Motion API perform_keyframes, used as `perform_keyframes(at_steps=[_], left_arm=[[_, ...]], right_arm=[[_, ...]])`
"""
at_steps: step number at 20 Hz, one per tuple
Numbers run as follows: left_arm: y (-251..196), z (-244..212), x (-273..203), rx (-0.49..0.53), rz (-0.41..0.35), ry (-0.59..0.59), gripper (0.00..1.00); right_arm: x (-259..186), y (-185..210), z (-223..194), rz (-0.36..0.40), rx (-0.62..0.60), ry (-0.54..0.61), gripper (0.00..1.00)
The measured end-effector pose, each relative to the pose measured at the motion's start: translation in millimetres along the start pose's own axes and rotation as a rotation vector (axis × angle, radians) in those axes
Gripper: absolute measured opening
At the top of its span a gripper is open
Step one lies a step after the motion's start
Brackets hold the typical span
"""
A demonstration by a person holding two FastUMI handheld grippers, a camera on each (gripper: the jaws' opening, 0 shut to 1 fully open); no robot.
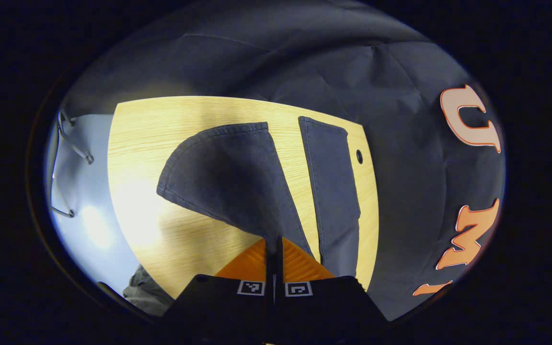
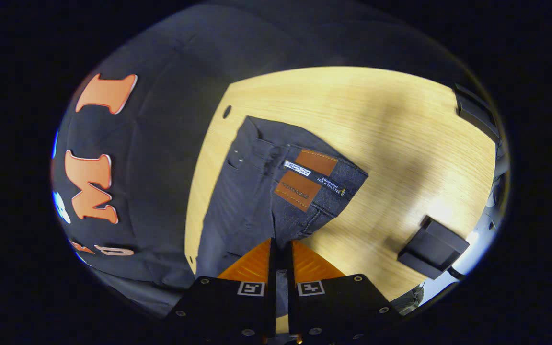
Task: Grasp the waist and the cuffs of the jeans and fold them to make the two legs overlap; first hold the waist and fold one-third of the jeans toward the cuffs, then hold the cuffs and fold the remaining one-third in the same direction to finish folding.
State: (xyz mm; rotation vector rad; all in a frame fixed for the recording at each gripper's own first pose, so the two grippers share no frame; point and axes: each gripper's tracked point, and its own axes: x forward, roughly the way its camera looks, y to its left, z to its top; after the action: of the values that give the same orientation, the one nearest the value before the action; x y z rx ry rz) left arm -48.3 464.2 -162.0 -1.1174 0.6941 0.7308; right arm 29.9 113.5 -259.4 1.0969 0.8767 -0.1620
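Pinching denim between nearly closed fingers, the left gripper (image 1: 274, 242) holds one leg of the jeans (image 1: 228, 177) lifted off the table (image 1: 161, 129); the other leg lies flat beside it, its cuff at the far edge; the right gripper (image 2: 281, 244) is likewise clamped on the cloth near the waist, whose patch faces up; a dark box (image 2: 431, 247) sits near the table's edge.

Matt denim jeans (image 2: 252, 201) on smooth wood-grain table (image 2: 400, 143).
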Motion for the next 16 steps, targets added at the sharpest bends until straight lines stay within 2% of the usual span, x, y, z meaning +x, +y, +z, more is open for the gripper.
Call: perform_keyframes(at_steps=[3, 5, 6, 9, 16], left_arm=[[-8.2, 1.7, -14.4, 0.029, 0.134, 0.07, 0.01], [-18.3, 3.8, -23.0, 0.109, 0.216, 0.113, 0.01], [-29.4, 12.8, -23.4, 0.146, 0.233, 0.108, 0.01], [-70.4, 29.0, -8.4, 0.157, 0.258, 0.121, 0.01], [-148.2, 59.2, 77.3, 0.193, 0.314, 0.15, 0.01]], right_arm=[[-2.5, 53.6, 15.8, 0.051, -0.014, -0.037, 0.08], [1.8, 81.8, 26.6, 0.084, -0.045, -0.049, 0.08], [7.5, 92.9, 32.3, 0.093, -0.054, -0.045, 0.08], [35.8, 123.5, 44.2, 0.109, -0.043, -0.017, 0.08], [109.9, 164.8, 84.7, 0.066, -0.034, -0.006, 0.09]])
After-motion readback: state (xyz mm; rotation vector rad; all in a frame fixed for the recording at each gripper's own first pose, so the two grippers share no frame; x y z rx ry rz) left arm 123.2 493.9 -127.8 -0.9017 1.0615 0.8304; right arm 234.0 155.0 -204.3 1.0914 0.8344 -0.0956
